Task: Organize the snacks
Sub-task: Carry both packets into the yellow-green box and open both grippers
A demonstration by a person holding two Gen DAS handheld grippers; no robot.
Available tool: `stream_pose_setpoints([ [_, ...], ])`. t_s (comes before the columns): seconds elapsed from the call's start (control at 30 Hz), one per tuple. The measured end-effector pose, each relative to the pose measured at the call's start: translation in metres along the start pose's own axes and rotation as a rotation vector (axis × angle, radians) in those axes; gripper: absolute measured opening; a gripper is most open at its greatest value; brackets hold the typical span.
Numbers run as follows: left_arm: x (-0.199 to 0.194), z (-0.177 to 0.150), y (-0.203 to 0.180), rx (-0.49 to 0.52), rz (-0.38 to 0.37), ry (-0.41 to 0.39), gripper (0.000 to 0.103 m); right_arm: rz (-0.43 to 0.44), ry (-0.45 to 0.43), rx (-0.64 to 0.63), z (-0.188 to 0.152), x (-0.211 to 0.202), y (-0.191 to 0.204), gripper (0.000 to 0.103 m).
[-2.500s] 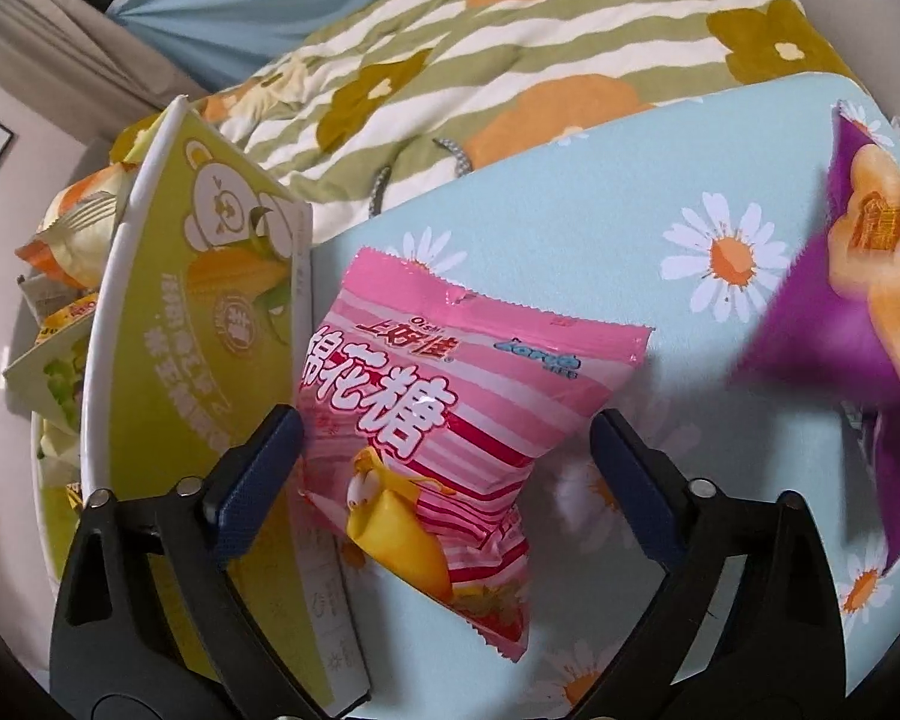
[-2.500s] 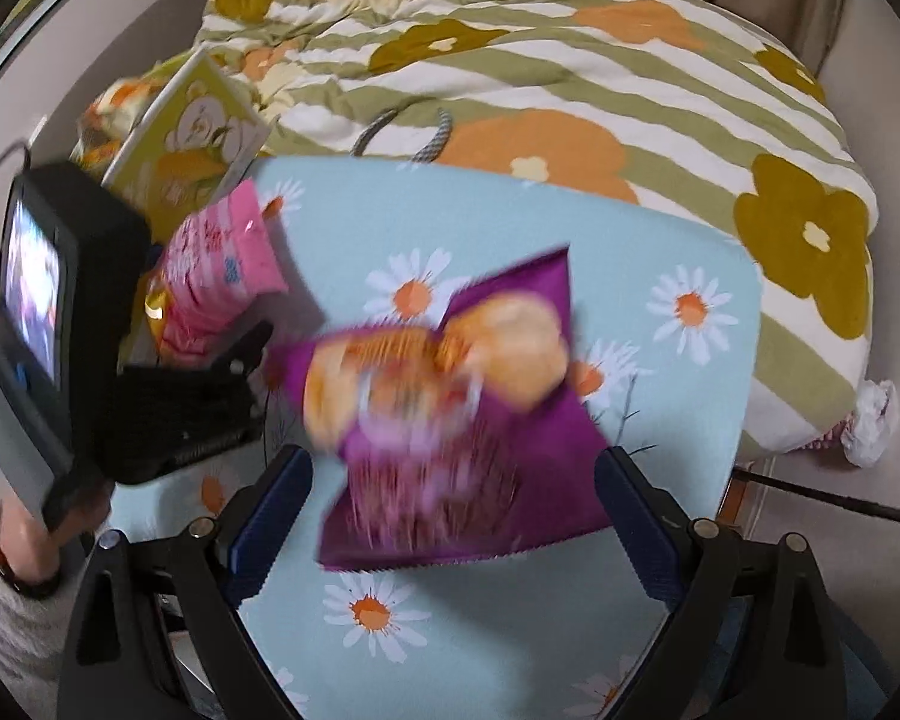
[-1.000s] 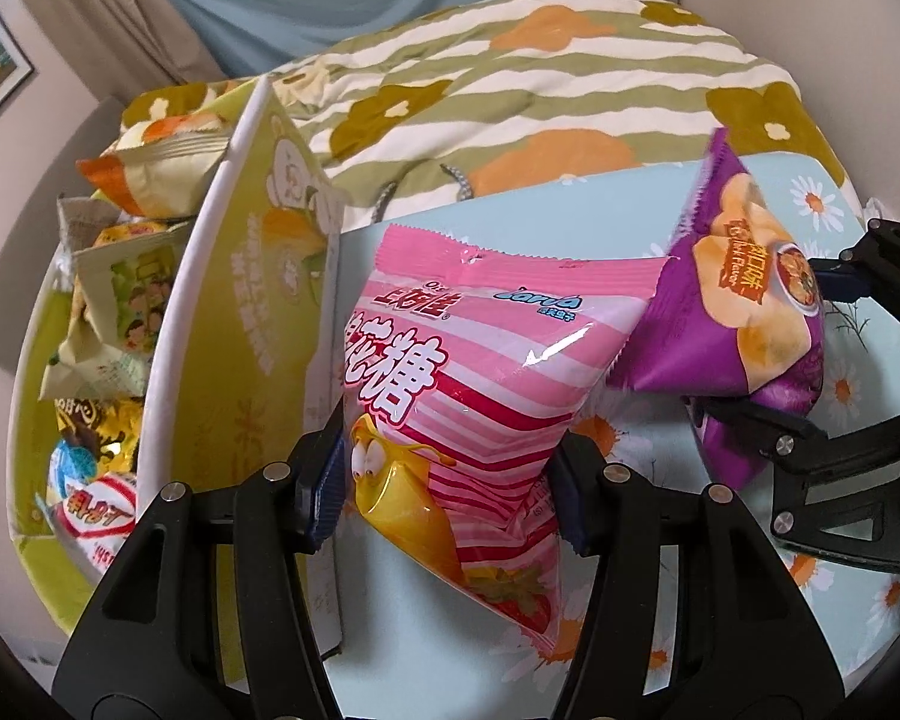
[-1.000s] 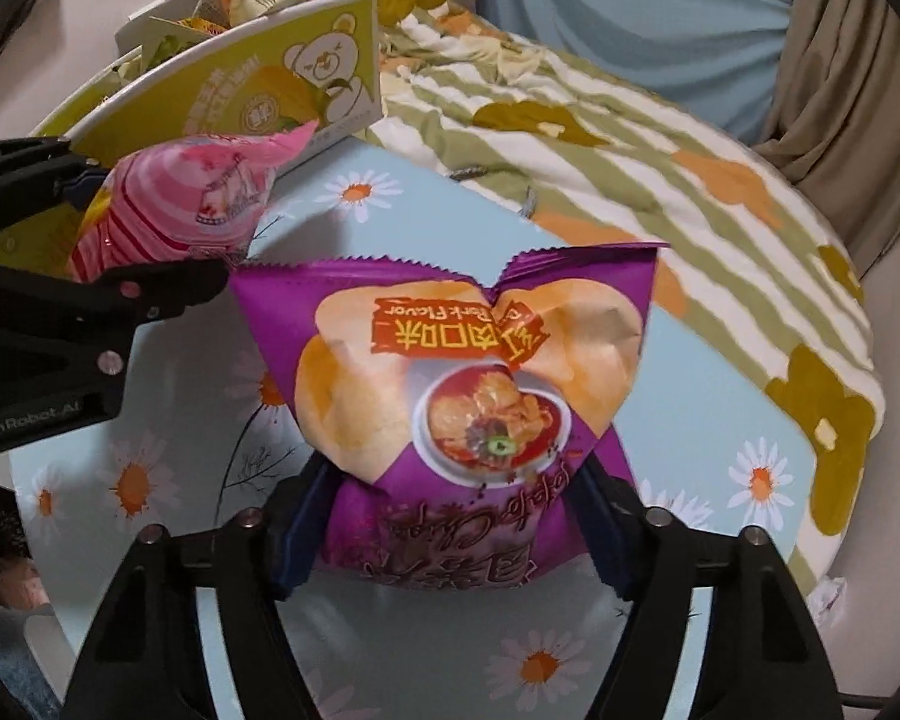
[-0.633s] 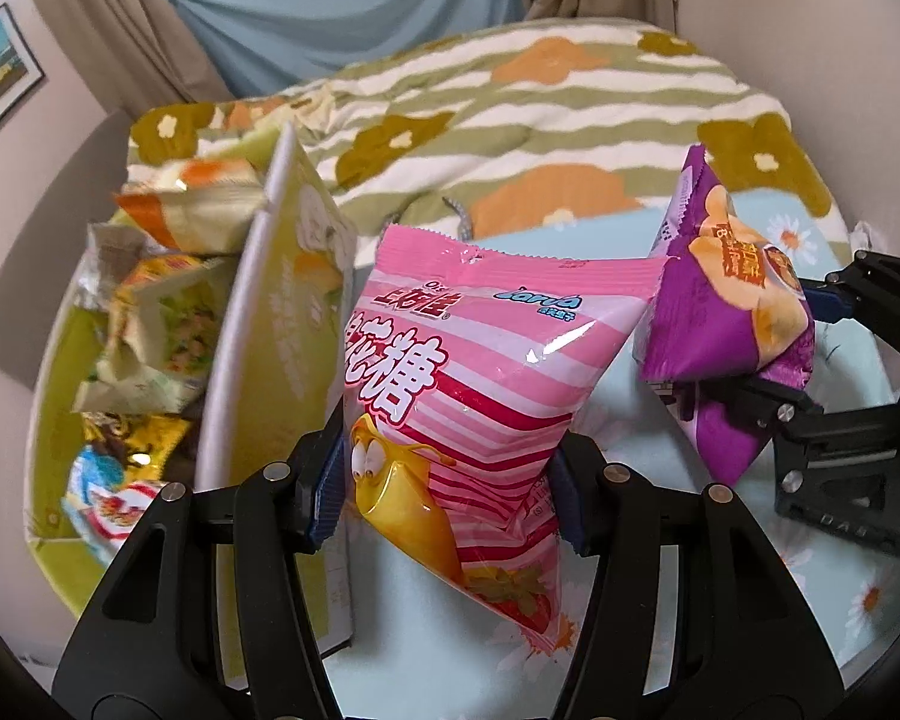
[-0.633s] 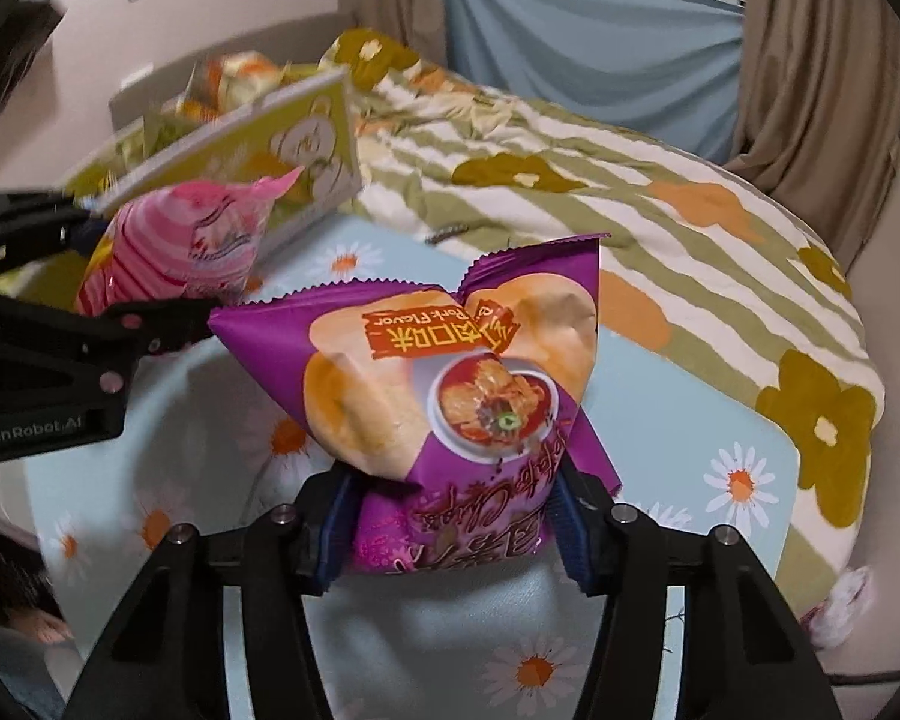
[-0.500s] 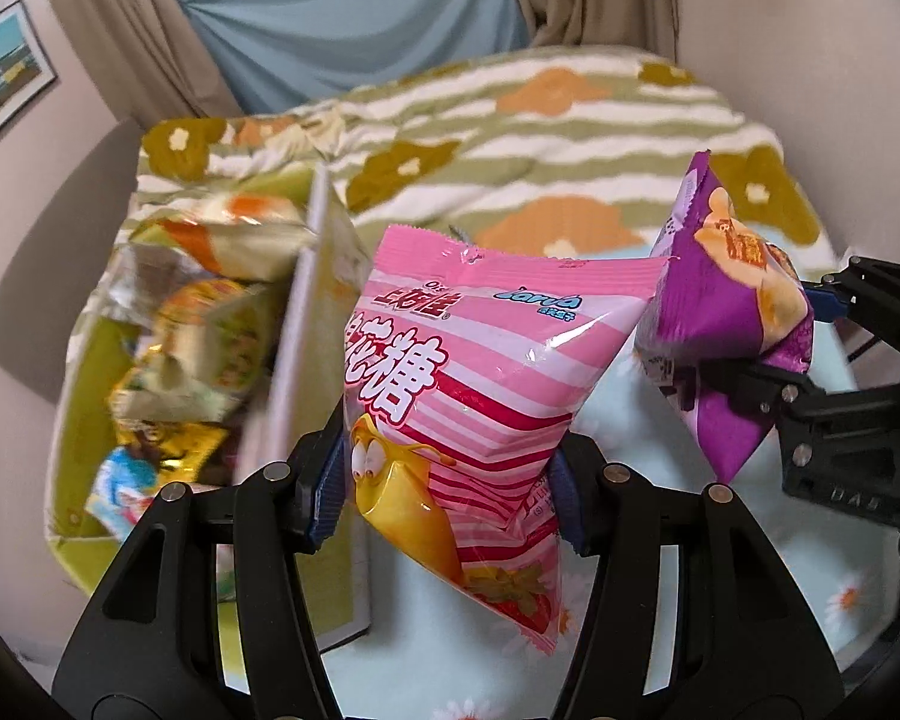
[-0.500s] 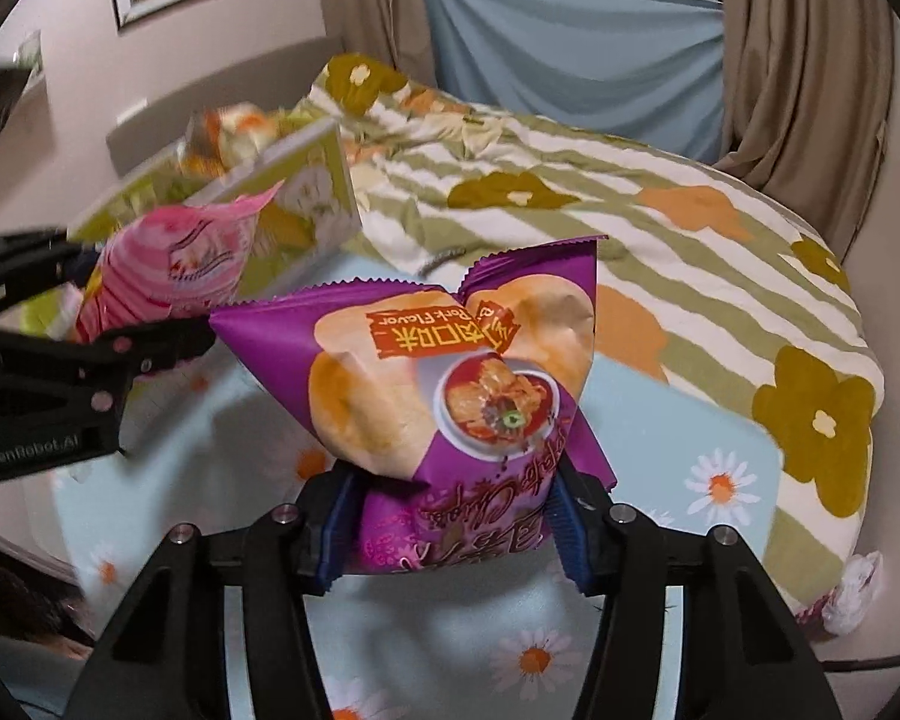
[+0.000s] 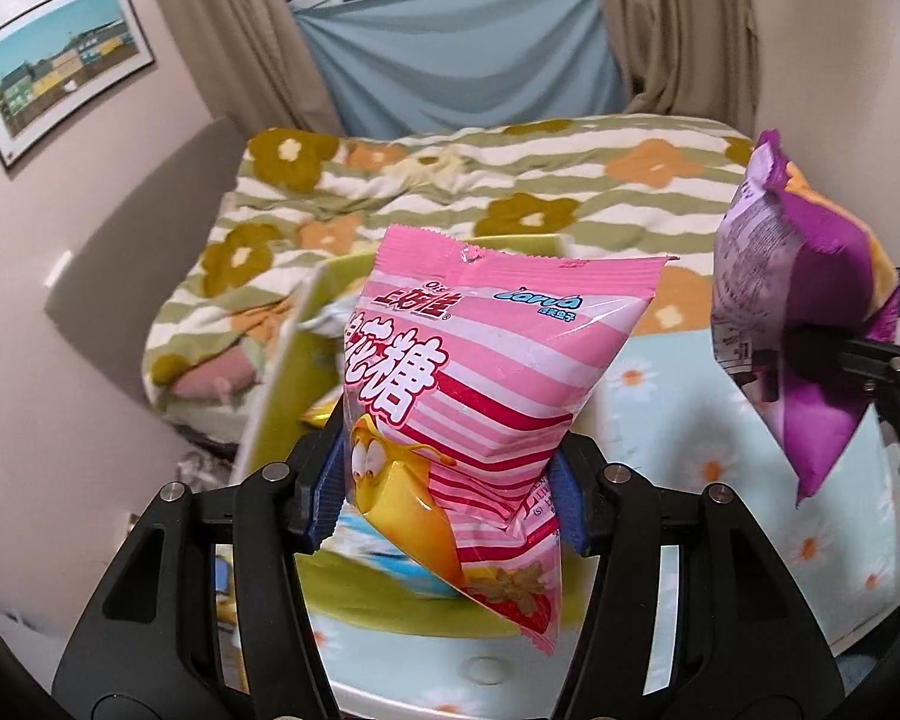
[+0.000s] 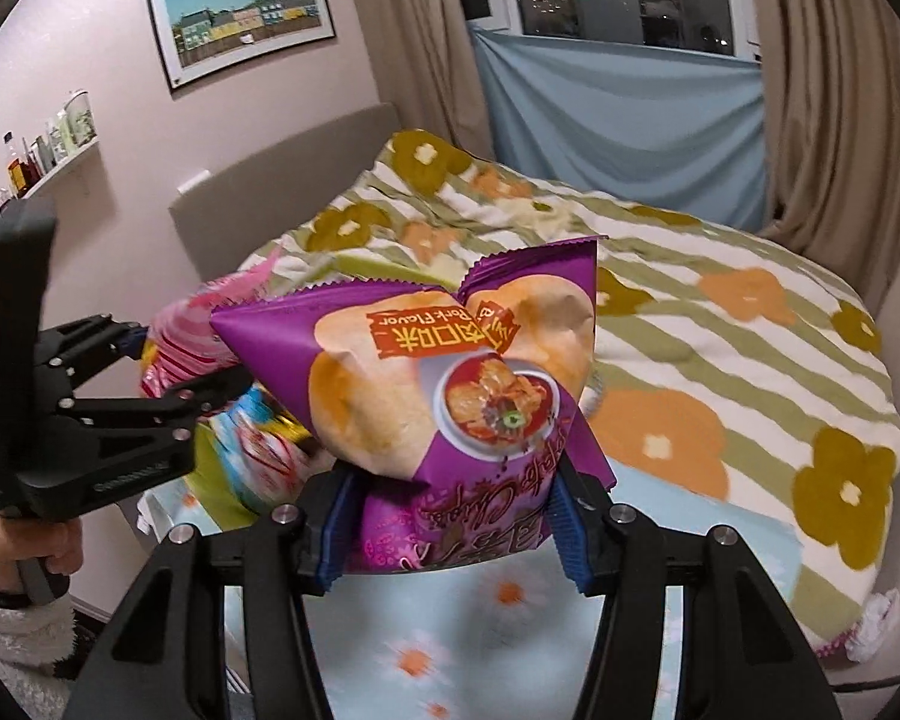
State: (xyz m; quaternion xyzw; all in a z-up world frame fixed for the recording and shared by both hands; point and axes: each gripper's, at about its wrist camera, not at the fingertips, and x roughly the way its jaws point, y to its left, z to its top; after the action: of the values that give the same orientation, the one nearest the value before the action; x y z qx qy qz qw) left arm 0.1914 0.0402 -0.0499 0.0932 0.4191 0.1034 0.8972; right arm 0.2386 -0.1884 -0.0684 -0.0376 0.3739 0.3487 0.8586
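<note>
My left gripper (image 9: 447, 501) is shut on a pink striped marshmallow bag (image 9: 474, 360) and holds it in the air above the yellow-green snack box (image 9: 282, 378). My right gripper (image 10: 450, 531) is shut on a purple chip bag (image 10: 450, 384) and holds it up above the table. The purple bag also shows at the right of the left wrist view (image 9: 810, 330). The left gripper with the pink bag (image 10: 186, 336) shows at the left of the right wrist view.
The light blue daisy tablecloth (image 9: 720, 420) lies below both bags. The box holds several snack packets (image 10: 258, 432). A bed with a green striped flower quilt (image 10: 720, 312) stands behind. A wall shelf with bottles (image 10: 48, 150) is at the left.
Both grippers closed on their bags and lifted them off the table. Both views have tilted up toward the bed and window, and the left bag has moved over the box.
</note>
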Motion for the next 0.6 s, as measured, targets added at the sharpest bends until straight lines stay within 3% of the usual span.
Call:
stream_pose_setpoints([
  [0.2, 0.034, -0.008, 0.057, 0.021, -0.016, 0.048, 0.058, 0.019, 0.014, 0.032, 0.024, 0.029, 0.06, 0.051],
  [0.23, 0.041, -0.011, 0.063, 0.025, -0.031, 0.056, 0.064, 0.021, 0.017, 0.039, 0.026, 0.033, 0.067, 0.051],
  [0.27, 0.049, -0.014, 0.069, 0.03, -0.051, 0.069, 0.084, 0.021, 0.018, 0.046, 0.028, 0.037, 0.073, 0.051],
  [0.33, 0.056, -0.019, 0.078, 0.035, -0.071, 0.062, 0.103, 0.009, 0.023, 0.059, 0.03, 0.045, 0.084, 0.051],
  [0.6, 0.037, -0.046, 0.107, 0.032, -0.197, 0.023, 0.103, -0.058, 0.033, 0.127, 0.026, 0.052, 0.102, 0.052],
])
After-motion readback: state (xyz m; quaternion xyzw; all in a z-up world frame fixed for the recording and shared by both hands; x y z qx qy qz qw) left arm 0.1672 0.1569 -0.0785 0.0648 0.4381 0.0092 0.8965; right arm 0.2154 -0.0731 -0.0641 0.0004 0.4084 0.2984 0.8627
